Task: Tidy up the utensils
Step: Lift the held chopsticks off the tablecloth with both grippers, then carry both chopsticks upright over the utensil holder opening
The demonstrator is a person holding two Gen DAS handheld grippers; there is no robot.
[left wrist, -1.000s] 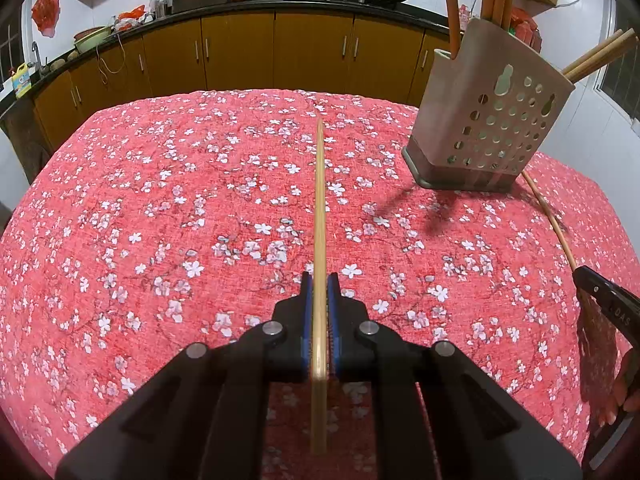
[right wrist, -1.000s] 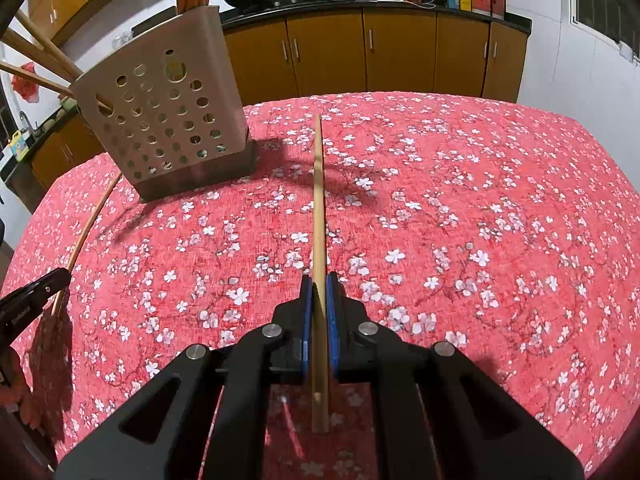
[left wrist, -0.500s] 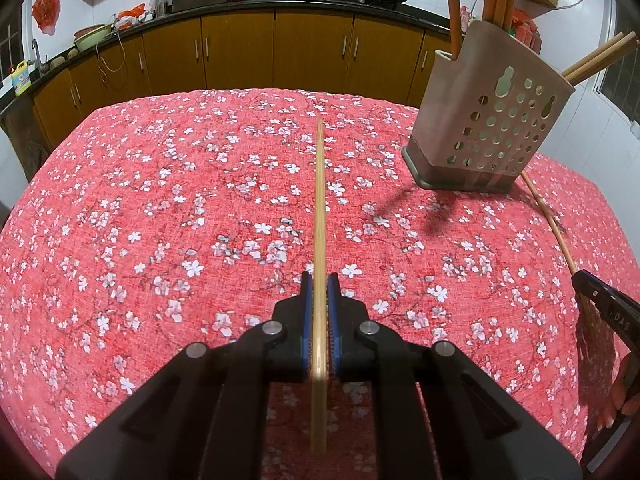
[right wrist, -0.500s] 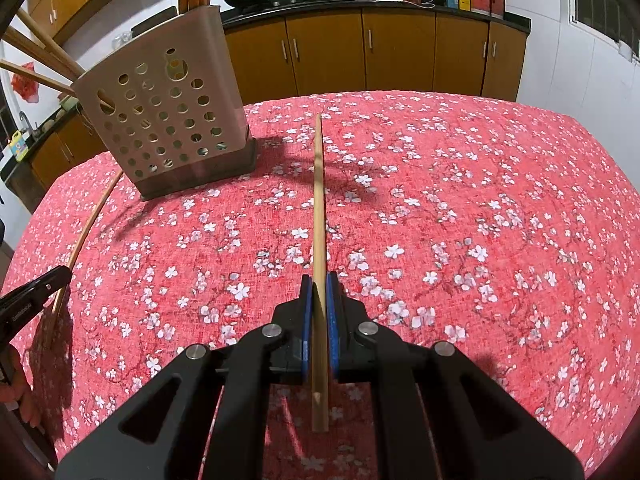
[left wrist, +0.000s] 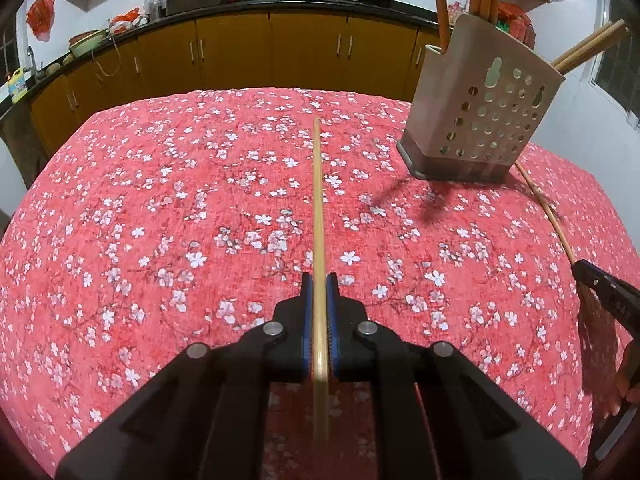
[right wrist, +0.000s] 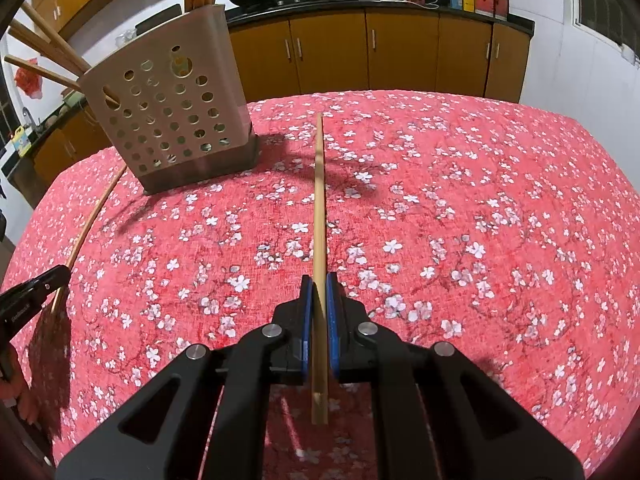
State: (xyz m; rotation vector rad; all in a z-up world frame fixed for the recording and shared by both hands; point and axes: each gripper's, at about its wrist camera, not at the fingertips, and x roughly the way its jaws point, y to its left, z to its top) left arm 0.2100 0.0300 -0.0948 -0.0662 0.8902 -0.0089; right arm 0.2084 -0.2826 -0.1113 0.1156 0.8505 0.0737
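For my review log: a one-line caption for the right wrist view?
Right gripper clamps a wooden chopstick above the red floral tablecloth, beside a beige perforated holder.

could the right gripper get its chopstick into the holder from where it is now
Probably yes. The right gripper is shut on its chopstick, and only bare tablecloth lies between it and the perforated holder. The holder's top already holds several sticks, so it would need to aim for a gap.

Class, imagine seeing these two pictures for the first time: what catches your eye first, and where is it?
The red flowered tablecloth fills both views. Each set of tongs, left and right, grips one chopstick pointing forward. A perforated utensil holder stands between them, already bristling with chopsticks.
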